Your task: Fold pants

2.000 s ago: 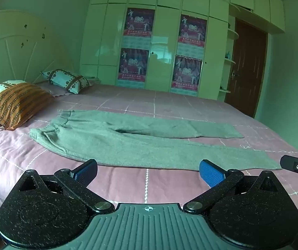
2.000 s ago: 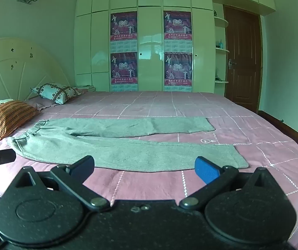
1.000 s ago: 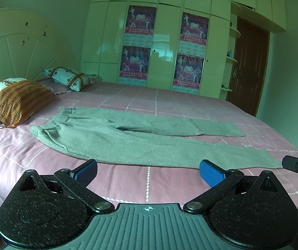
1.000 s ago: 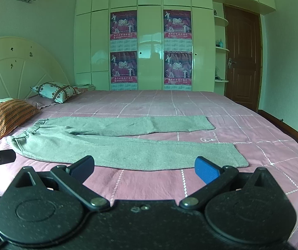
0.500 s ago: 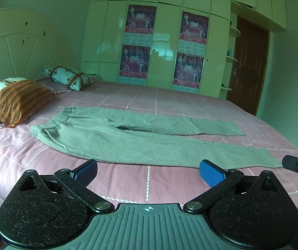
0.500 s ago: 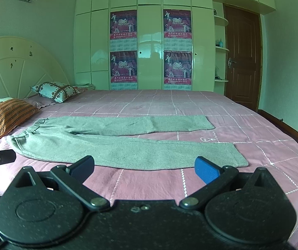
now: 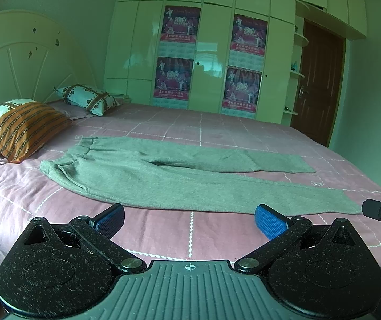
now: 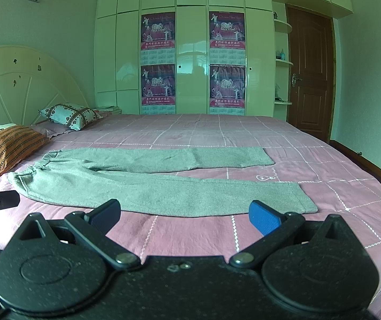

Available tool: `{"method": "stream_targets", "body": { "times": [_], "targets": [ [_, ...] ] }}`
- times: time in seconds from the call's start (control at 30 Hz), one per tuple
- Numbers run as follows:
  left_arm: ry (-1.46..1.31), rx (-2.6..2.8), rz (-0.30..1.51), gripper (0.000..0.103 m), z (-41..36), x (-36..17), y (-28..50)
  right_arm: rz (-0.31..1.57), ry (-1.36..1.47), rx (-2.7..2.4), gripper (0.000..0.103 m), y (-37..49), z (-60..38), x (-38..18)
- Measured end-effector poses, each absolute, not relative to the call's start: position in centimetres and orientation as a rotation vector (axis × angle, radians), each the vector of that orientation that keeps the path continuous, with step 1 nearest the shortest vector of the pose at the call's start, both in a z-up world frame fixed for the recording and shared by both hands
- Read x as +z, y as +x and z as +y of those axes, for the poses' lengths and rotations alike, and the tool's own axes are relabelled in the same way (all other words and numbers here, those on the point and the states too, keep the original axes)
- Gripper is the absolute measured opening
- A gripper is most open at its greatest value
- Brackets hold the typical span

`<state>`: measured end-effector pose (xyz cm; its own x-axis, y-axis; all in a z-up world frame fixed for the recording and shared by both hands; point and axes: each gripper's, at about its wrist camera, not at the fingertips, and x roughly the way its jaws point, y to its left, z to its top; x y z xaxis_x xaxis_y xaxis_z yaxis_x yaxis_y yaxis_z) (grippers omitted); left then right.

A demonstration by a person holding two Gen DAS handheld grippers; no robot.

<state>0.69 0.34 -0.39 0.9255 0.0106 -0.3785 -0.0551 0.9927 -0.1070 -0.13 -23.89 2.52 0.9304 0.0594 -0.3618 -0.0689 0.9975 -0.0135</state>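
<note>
Grey pants point(image 7: 163, 176) lie flat on the pink bed point(image 7: 217, 130), waistband to the left near the pillows, both legs stretched to the right and slightly apart. They also show in the right wrist view point(image 8: 150, 184). My left gripper point(image 7: 189, 220) is open and empty, hovering in front of the near leg. My right gripper point(image 8: 184, 217) is open and empty, in front of the near leg close to its cuff. Each gripper's tip shows at the edge of the other's view.
An orange striped pillow point(image 7: 28, 128) and a patterned pillow point(image 7: 86, 98) lie at the headboard on the left. A white wardrobe with posters point(image 7: 211, 61) stands behind the bed. A brown door point(image 8: 310, 80) is at the right.
Both views have shifted only slightly; the pants sit a touch higher in the frames. The grippers stay open and the pants have not moved.
</note>
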Motion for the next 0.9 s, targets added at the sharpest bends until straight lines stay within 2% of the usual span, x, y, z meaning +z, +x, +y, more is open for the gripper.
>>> {"method": "stream_targets", "body": {
  "times": [0.9],
  "targets": [
    [-0.119, 0.035, 0.396, 0.103, 0.73, -0.53, 0.67, 0.374, -0.026, 0.066, 0.097, 0.0, -24.17, 2.03]
  ]
}}
